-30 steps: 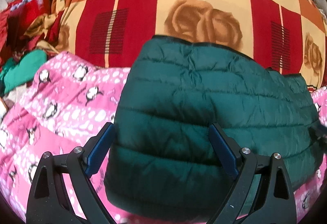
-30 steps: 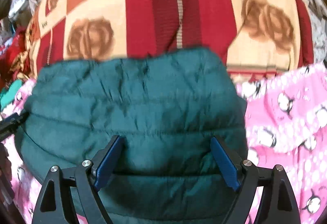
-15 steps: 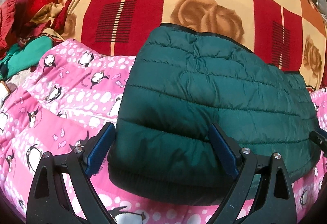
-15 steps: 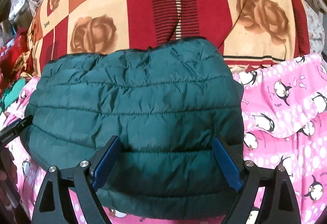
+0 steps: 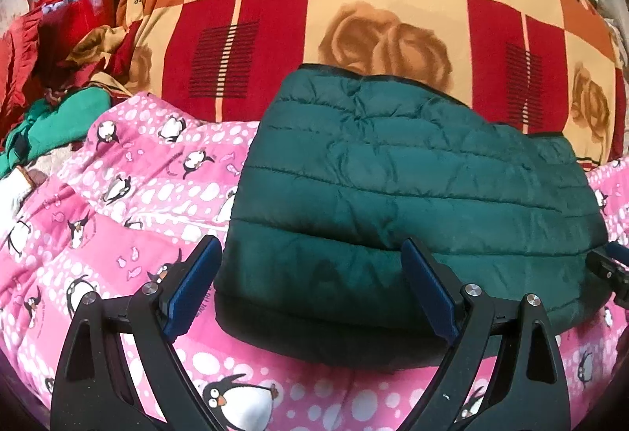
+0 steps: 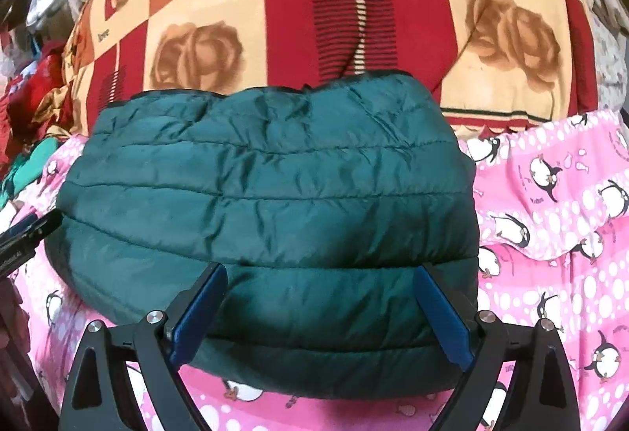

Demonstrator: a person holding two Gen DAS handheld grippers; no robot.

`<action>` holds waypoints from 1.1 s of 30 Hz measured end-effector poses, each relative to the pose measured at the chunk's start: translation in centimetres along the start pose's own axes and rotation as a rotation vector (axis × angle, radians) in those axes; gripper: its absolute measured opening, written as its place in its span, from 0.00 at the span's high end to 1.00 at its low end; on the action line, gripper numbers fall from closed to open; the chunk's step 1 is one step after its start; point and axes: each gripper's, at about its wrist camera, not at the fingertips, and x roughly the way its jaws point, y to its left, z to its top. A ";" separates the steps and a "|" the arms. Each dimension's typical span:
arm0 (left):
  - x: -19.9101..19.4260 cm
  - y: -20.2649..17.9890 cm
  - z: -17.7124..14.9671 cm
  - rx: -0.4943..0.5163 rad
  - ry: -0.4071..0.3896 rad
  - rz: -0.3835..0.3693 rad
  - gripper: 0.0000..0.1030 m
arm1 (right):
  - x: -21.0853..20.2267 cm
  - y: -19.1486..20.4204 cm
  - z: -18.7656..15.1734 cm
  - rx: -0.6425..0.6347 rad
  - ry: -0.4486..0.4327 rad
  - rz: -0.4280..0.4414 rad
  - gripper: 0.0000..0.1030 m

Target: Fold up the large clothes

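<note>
A dark green quilted puffer jacket lies folded into a compact bundle on a pink penguin blanket. It also shows in the right wrist view. My left gripper is open and empty, its jaws wide apart just in front of the bundle's near left edge. My right gripper is open and empty, its jaws wide apart at the bundle's near right part. Each gripper's tip shows at the edge of the other's view.
A red, orange and cream rose-patterned blanket covers the bed behind the jacket. A heap of red and green clothes lies at the far left. The pink blanket spreads to the right.
Both grippers have drawn back from the jacket and risen slightly. More pink blanket shows in front of the bundle. The jacket lies still.
</note>
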 end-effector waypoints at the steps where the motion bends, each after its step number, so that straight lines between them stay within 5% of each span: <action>1: -0.2 -0.2 0.0 0.004 -0.003 -0.001 0.10 | -0.1 0.1 0.0 0.000 -0.002 0.003 0.08; 33: 1.2 0.2 -0.1 0.005 0.024 0.016 0.10 | 0.6 -1.4 0.4 0.051 0.014 -0.006 0.02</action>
